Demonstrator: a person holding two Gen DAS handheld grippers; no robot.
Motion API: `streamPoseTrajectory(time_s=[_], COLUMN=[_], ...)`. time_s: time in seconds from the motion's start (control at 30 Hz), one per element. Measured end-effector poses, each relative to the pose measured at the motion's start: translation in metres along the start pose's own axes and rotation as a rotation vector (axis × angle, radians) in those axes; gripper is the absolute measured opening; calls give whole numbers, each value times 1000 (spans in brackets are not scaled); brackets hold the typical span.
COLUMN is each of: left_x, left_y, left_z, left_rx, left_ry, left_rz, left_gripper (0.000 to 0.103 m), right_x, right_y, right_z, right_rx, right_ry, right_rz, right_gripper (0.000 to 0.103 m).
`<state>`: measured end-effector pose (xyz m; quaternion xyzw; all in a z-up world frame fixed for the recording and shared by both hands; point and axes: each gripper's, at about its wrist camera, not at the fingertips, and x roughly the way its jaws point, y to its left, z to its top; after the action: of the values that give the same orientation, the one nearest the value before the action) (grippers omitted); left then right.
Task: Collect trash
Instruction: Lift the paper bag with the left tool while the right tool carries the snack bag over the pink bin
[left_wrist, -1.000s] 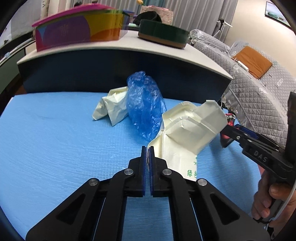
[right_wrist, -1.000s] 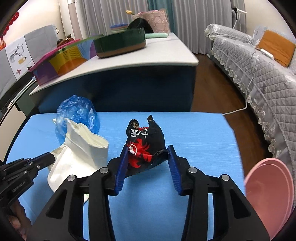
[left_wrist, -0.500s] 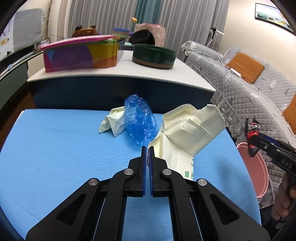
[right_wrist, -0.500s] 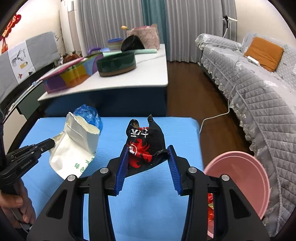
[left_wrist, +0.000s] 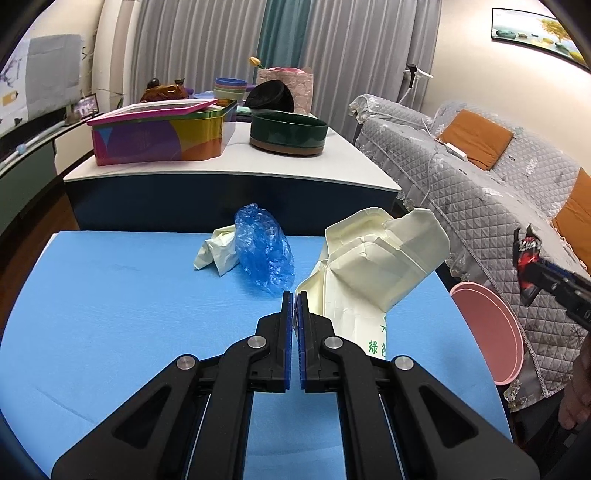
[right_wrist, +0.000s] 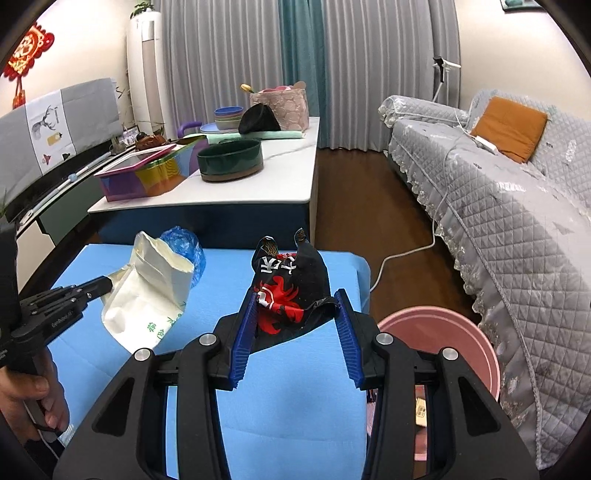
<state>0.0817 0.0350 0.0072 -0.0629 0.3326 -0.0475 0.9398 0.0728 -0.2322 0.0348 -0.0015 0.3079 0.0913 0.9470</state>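
Observation:
My left gripper (left_wrist: 294, 299) is shut on the edge of a cream paper bag (left_wrist: 373, 273) with green print, held above the blue table (left_wrist: 110, 295); it also shows in the right wrist view (right_wrist: 147, 291). My right gripper (right_wrist: 295, 306) is shut on a black and red snack wrapper (right_wrist: 291, 291), held near the table's right edge above a pink bin (right_wrist: 454, 332). The wrapper (left_wrist: 528, 258) and bin (left_wrist: 487, 332) show at the right of the left wrist view. A blue plastic bag (left_wrist: 264, 251) and a crumpled cream paper (left_wrist: 218, 251) lie on the table.
A white counter (left_wrist: 236, 162) behind the blue table carries a colourful tin (left_wrist: 159, 136) and a dark green bowl (left_wrist: 288, 133). A grey quilted sofa (right_wrist: 517, 206) with orange cushions stands at the right. A white cable (right_wrist: 406, 254) runs over the wooden floor.
Both grippers have risen and pulled back with their loads. The right gripper has carried the wrapper rightward, off the table toward the pink bin, which has come into view.

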Motion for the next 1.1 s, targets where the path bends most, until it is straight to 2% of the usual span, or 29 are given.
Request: streamPoseTrajectory(time_s=[0.73, 1.1], left_x=[4, 5], left_y=[-55, -82], left_z=[-7, -5], left_rx=[76, 65], left_ry=[1, 25], left_rz=[-26, -62], left_gripper=[2, 2], right_x=[-17, -28], right_y=[-42, -67], right_z=[-25, -27], right_rx=[33, 78], right_ry=[-20, -28], right_rz=[-69, -93], right_gripper=[43, 43])
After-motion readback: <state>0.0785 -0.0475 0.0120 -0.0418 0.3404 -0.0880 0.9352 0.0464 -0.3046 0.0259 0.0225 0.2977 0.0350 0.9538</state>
